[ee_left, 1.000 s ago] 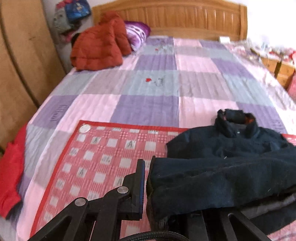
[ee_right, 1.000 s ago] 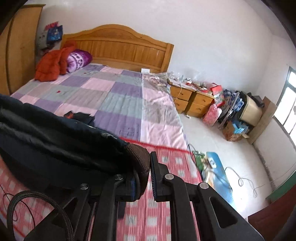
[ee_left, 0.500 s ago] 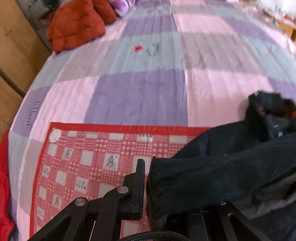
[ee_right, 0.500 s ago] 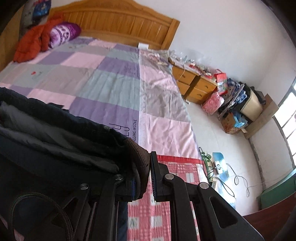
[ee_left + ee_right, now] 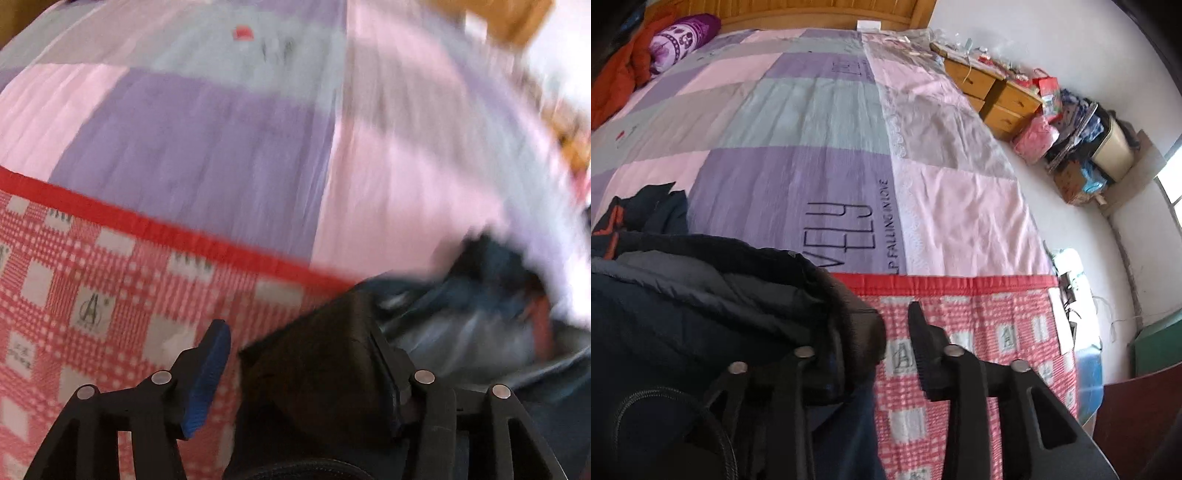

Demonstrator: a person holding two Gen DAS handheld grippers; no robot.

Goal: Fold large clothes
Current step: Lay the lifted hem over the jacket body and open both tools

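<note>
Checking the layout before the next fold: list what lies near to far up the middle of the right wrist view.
Red checked mat → purple patch with black lettering → grey-green patch → wooden headboard.

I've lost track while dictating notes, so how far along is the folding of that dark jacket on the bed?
Done: the dark jacket lies doubled over on the red checked mat, hem edge brought up toward its collar. In hand: the left gripper and right gripper are both opening, gaps showing beside the fabric between their fingers, so the fold is being released. Left: any further fold and tidying; none is visible yet.
</note>
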